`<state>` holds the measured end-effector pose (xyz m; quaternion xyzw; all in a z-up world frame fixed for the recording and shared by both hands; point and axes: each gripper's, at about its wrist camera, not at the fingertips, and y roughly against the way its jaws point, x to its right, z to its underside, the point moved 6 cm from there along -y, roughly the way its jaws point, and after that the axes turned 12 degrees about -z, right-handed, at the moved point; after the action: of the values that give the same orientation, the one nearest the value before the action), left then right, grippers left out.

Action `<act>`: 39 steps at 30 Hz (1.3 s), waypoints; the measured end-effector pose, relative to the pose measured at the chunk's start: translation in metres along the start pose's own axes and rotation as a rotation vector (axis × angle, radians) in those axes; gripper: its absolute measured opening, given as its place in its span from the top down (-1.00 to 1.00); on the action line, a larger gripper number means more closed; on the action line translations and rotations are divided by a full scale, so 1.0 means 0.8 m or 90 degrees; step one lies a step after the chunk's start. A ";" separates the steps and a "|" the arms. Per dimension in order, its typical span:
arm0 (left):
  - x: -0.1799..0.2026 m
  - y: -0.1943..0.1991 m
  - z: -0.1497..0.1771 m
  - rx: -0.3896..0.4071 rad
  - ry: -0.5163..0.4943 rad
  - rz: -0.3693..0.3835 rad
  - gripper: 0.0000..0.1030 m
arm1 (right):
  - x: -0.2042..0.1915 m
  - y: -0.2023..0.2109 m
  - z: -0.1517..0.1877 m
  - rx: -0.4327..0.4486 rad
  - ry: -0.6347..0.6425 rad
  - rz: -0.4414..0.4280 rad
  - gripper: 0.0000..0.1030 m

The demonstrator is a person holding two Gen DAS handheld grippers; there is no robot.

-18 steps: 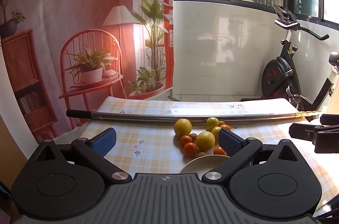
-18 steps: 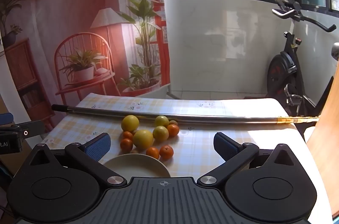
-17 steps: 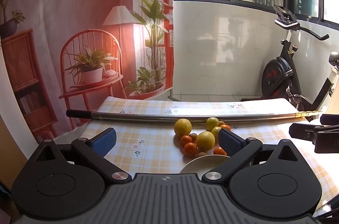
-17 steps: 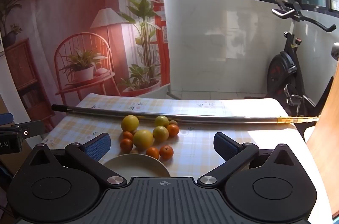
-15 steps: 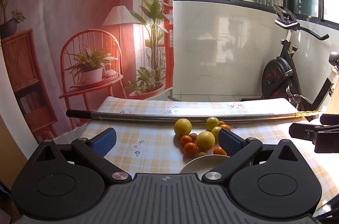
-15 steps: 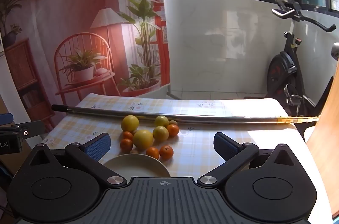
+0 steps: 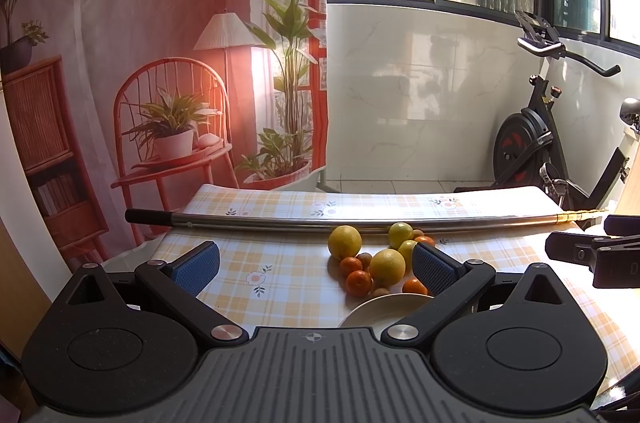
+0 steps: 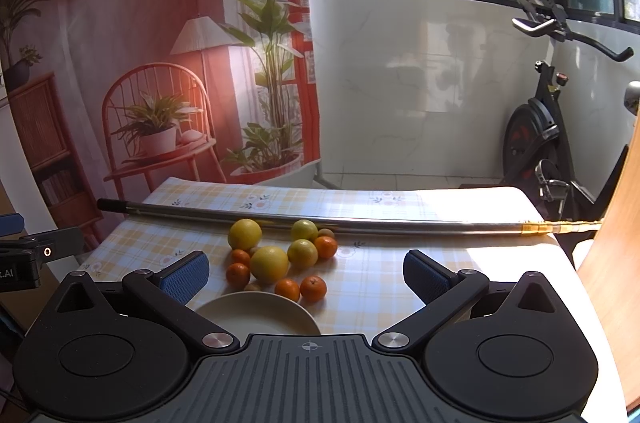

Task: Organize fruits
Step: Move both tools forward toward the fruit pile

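Observation:
A heap of fruit lies on the checked tablecloth: several yellow lemons [image 7: 386,266] [image 8: 269,264], several small oranges [image 7: 358,282] [image 8: 313,288] and a few small brown fruits [image 7: 364,258]. An empty cream plate [image 7: 380,307] [image 8: 256,313] sits just in front of the heap. My left gripper [image 7: 316,265] hovers open above the table's near edge, left of the plate. The right gripper [image 8: 306,273] is open too, with the fruit and plate toward its left finger [image 8: 184,275]. Neither holds anything.
A long metal pole [image 7: 360,221] [image 8: 320,219] lies across the table behind the fruit. An exercise bike [image 7: 536,143] stands at the back right, and a wooden board [image 8: 616,263] rises at the right edge. The other gripper's body shows at each view's side [image 7: 596,255] [image 8: 24,259].

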<state>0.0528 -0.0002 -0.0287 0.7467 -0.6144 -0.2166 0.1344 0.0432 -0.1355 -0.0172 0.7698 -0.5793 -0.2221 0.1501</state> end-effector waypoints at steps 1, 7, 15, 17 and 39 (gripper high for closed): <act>0.000 0.000 0.000 0.000 0.000 0.000 -1.00 | 0.000 0.000 0.000 0.000 0.000 0.000 -1.00; 0.000 0.000 0.000 0.001 -0.001 0.000 -1.00 | 0.000 0.001 -0.001 0.000 0.001 0.000 -1.00; 0.002 0.004 -0.007 0.004 0.003 0.001 -1.00 | 0.000 0.008 -0.005 0.007 0.002 0.002 -1.00; -0.001 0.001 -0.003 0.004 0.005 0.002 -1.00 | 0.000 0.009 -0.006 0.009 0.002 0.003 -1.00; -0.023 -0.075 0.006 -0.047 0.053 -0.016 -1.00 | 0.038 -0.080 -0.002 0.004 0.031 -0.006 -1.00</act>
<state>0.0993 0.0303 -0.0577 0.7575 -0.5901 -0.2094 0.1845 0.1039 -0.1468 -0.0521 0.7781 -0.5727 -0.2018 0.1607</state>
